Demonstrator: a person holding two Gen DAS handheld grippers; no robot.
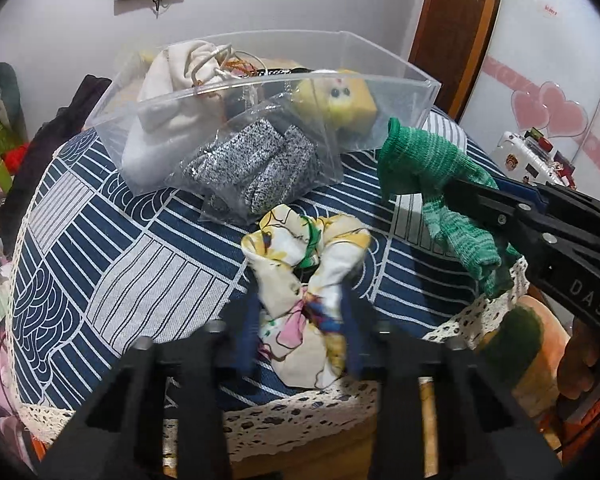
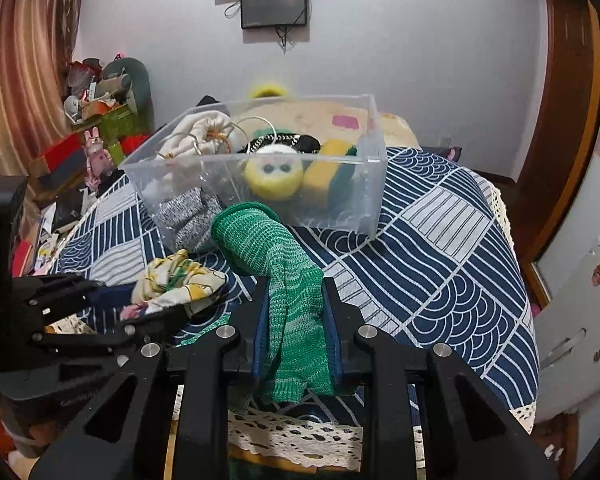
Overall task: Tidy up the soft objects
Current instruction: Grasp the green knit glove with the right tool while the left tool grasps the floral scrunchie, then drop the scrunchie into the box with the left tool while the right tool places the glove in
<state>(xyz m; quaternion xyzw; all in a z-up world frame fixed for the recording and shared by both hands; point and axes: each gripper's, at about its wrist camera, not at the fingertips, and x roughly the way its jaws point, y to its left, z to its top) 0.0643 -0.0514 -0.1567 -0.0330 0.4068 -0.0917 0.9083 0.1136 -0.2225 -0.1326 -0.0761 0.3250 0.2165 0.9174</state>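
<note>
Your right tool clamped the green sock; your left tool pinched the floral scrunchie near the clear bin on the counter.

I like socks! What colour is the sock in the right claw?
Green, with lighter green stripes; the right wrist view shows it best.

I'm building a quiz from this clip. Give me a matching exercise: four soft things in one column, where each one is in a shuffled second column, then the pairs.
Things:
1. green sock
2. floral cloth
3. grey socks
4. yellow plush

Places:
A. inside the clear bin
B. in a clear bag leaning out over the bin's front
C. clamped in the right gripper
D. between the left gripper's fingers, on the bedspread

Pairs: 1-C, 2-D, 3-B, 4-A
</note>
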